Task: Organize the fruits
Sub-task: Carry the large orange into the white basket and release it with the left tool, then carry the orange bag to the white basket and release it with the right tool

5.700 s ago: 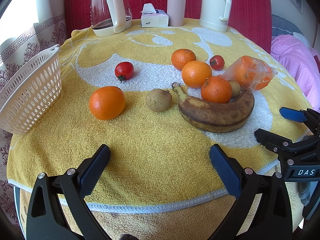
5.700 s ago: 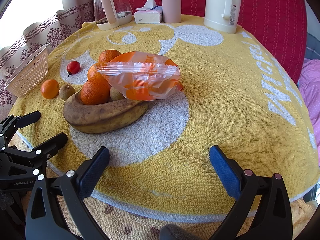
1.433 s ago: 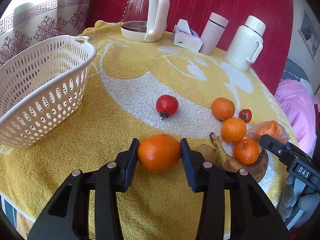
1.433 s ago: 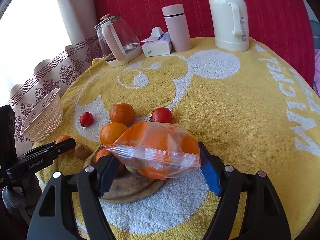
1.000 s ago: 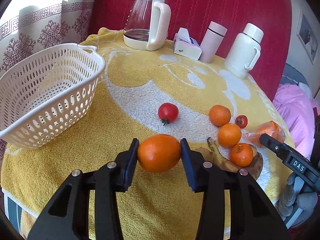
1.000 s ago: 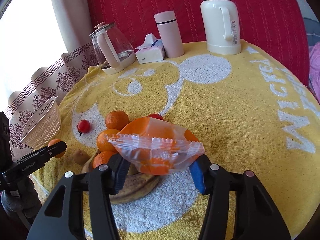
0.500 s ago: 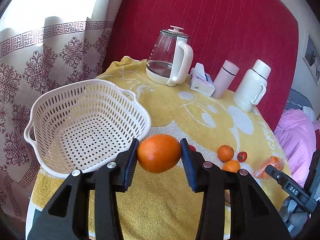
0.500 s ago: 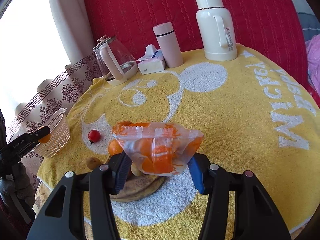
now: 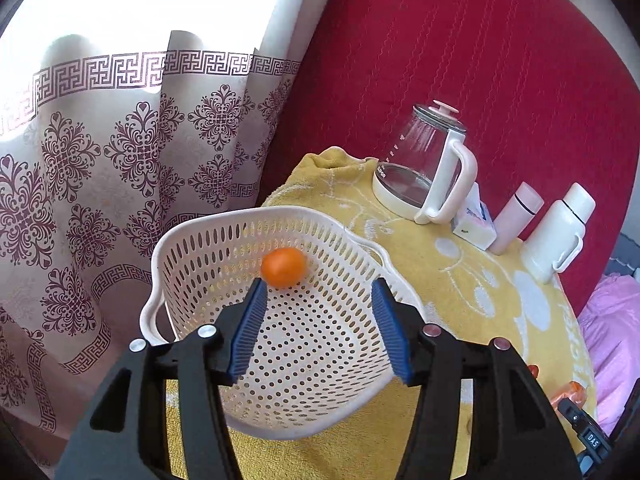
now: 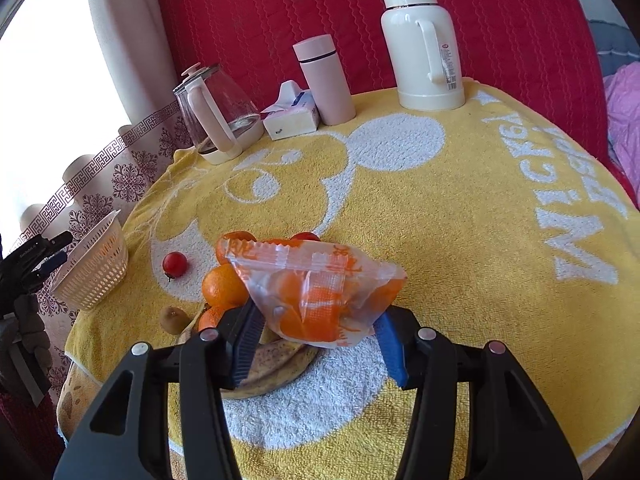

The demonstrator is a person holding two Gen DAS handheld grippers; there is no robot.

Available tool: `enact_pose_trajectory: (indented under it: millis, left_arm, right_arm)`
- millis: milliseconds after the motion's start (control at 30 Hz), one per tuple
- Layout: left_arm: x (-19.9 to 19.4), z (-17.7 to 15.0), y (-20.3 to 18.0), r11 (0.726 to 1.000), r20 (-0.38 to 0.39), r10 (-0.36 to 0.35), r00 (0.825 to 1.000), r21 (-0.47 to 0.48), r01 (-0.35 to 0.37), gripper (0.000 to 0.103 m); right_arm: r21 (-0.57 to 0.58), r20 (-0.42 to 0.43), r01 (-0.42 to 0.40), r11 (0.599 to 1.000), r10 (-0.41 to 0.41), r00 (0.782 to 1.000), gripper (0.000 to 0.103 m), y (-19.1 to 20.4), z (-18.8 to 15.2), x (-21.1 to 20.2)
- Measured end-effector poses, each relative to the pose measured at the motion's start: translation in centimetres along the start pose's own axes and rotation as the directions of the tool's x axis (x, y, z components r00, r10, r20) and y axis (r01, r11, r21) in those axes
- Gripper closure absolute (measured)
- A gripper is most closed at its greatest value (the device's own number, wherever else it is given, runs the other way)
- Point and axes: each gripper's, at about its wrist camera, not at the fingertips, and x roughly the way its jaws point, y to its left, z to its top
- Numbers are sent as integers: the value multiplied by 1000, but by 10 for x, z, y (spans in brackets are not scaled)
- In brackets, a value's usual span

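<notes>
My left gripper [image 9: 318,322] hangs open above the white perforated basket [image 9: 192,240]. An orange [image 9: 283,267] sits free inside the basket, just beyond the left fingertip. My right gripper [image 10: 316,330] is shut on a clear bag of orange fruit [image 10: 316,292], held above the table. Below it lie a brown banana [image 10: 268,364], two oranges [image 10: 222,284], a kiwi [image 10: 173,318] and a red tomato [image 10: 175,263]. In the right wrist view the basket [image 10: 94,276] stands at the table's left edge, with the left gripper [image 10: 40,256] over it.
A yellow towel [image 10: 440,216] covers the round table. At the back stand a glass kettle [image 10: 216,116], a tissue pack [image 10: 290,118], a pink flask [image 10: 324,80] and a white thermos [image 10: 424,44]. A patterned curtain [image 9: 100,160] hangs left; a red quilted backdrop [image 9: 480,80] is behind.
My left gripper has opened and the orange has dropped into the basket. The right gripper holds the bag a little higher, still shut on it.
</notes>
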Motion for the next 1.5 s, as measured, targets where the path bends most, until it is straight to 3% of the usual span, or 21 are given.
enact_pose_trajectory:
  millis: [167,267,733,1133,1267,1500]
  left_arm:
    - [-8,-1,-5,999,36,21,999,25,-22,14]
    - [-14,-1,-9,999,62,31,998,42,-34,6]
    - [-31,10,-6,999,88,35,996,23,-37,5]
    - [-60,37,19,999,163,42,986,-24,-39,3]
    - [-65,42,29,996,179,76,981,-48,-68,3]
    - [-71,46,37,996,186,57,981,-77,-44,3]
  right_arm:
    - [19,7,-14,1000,14,1000,52,-2,2,-5]
    - [40,10,-42,998,42,999,53,-3,5,-11]
    - [103,30,-196,975,194,981,53,14,15,-34]
    - [-59,-20,-331,942,330,944,53,148,45,-7]
    - [-78,-81,-379,922,373,924,53,200,49,20]
    - [-179,-190,-426,887,394,899,51,289,44,61]
